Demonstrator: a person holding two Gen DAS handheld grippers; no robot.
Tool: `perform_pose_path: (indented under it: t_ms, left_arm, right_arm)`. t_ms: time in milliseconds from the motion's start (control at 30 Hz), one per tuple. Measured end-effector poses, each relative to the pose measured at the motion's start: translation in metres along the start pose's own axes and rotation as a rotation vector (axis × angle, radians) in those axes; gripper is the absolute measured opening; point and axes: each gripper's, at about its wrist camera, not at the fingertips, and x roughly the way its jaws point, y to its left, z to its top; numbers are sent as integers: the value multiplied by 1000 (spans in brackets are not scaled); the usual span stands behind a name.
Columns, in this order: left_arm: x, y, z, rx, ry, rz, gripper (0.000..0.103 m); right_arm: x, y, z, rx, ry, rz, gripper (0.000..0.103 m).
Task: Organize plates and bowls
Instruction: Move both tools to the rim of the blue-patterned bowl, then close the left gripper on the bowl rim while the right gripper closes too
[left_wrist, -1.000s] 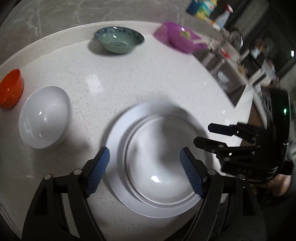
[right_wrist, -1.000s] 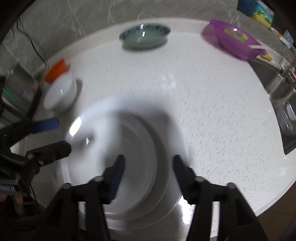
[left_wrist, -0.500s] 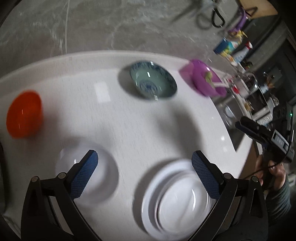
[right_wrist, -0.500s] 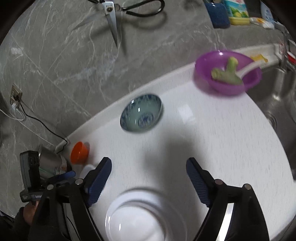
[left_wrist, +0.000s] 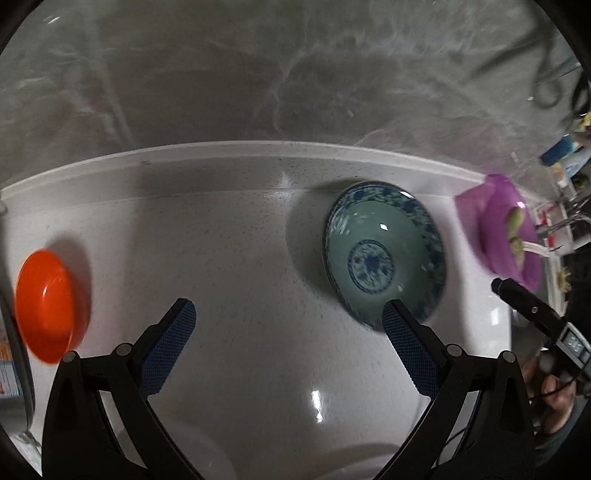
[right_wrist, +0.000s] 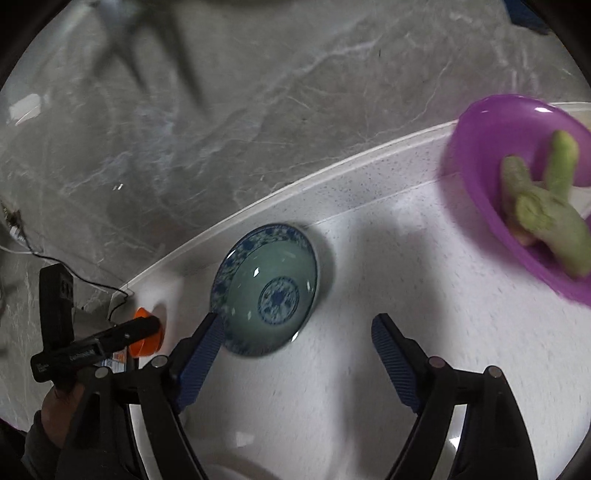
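Note:
A blue-patterned green bowl (left_wrist: 384, 254) stands near the back of the white counter; it also shows in the right wrist view (right_wrist: 267, 288). An orange bowl (left_wrist: 48, 302) sits at the left, small in the right wrist view (right_wrist: 147, 343). A purple bowl (left_wrist: 506, 236) holding green food stands at the right, large in the right wrist view (right_wrist: 517, 177). My left gripper (left_wrist: 288, 339) is open and empty, above the counter, its right finger near the green bowl's front edge. My right gripper (right_wrist: 295, 354) is open and empty, its left finger by that bowl's front left.
A grey marble wall (left_wrist: 258, 74) backs the white counter (left_wrist: 240, 258). White dish rims show at the bottom edge (left_wrist: 354, 458). A sink area with clutter lies at the far right (left_wrist: 565, 221). A cable runs along the wall at the left (right_wrist: 74, 273).
Both grippers have risen and moved forward from over the stacked white plates toward the back of the counter. The green bowl now lies close in front of both. Both stay open.

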Motion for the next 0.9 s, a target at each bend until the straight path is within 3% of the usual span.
perform_pose_path:
  t_ms: [233, 467, 500, 600, 900]
  left_arm:
    - [48, -10, 22, 73, 9, 37, 101]
    - [73, -15, 32, 143, -6, 8, 101]
    - [76, -15, 32, 148, 0, 13, 99]
    - [83, -15, 30, 161, 21, 6, 78]
    - [91, -26, 24, 188, 56, -19, 54]
  right_arm:
    - [41, -12, 17, 32, 59, -24, 85]
    - [69, -22, 24, 65, 121, -46, 83]
    - [71, -21, 24, 61, 131, -54, 79]
    - [80, -20, 26, 56, 156, -78, 59]
    - [93, -6, 30, 10, 188, -76, 56]
